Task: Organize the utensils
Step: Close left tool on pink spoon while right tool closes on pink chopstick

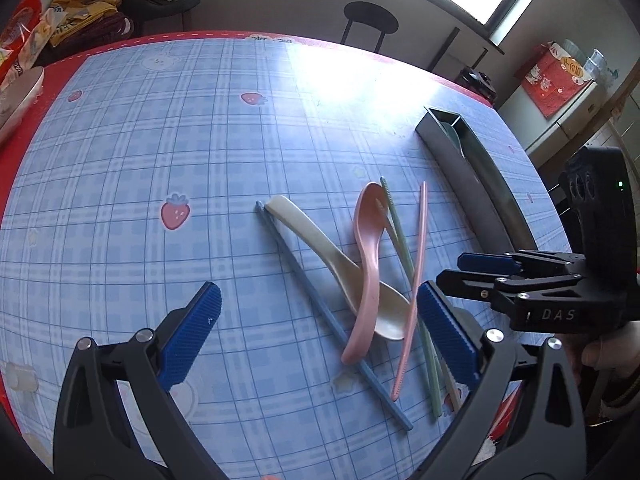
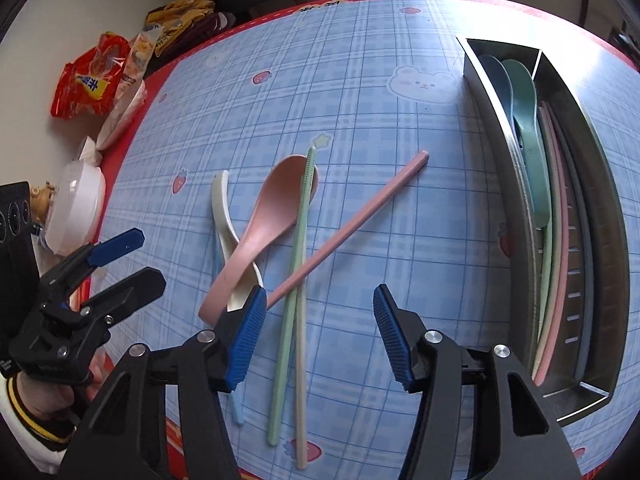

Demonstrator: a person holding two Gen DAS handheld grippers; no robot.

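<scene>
Utensils sit in a loose pile mid-table on the blue plaid tablecloth [image 2: 360, 80], right in front of both your grippers. Pink spoon [image 2: 272, 216] lies across the cream spoon [image 2: 224, 216], bowl end toward 12 o'clock in the right wrist view. Green chopstick [image 2: 294, 264] and cream chopstick [image 2: 301, 380] run side by side from 12 to 6; the green one's tip rests on the pink spoon's bowl. Pink chopstick [image 2: 348, 228] crosses over them, pointing to about 2 o'clock. Blue chopstick [image 1: 332, 320] lies just beside the cream spoon on its 9 o'clock side in the left wrist view.

Metal tray [image 2: 600, 184] sits at 3 o'clock of the pile, well apart from it. Its near compartment already has a blue spoon [image 2: 496, 80], a teal spoon [image 2: 528, 128] and some chopsticks; can't tell exactly how many.

Your right gripper [image 2: 320, 336] is about half spread, nothing gripped; the green and cream chopsticks pass between its blue pads [image 2: 248, 332] without contact that I can see. Left pad sits over the pink chopstick's near end.

Your left gripper [image 1: 320, 332] is spread wide, holding nothing, straddling the pile's near ends.

Snack bags [image 2: 92, 84] and a white bowl [image 2: 76, 204] are at 9 to 10 o'clock, off the cloth.
</scene>
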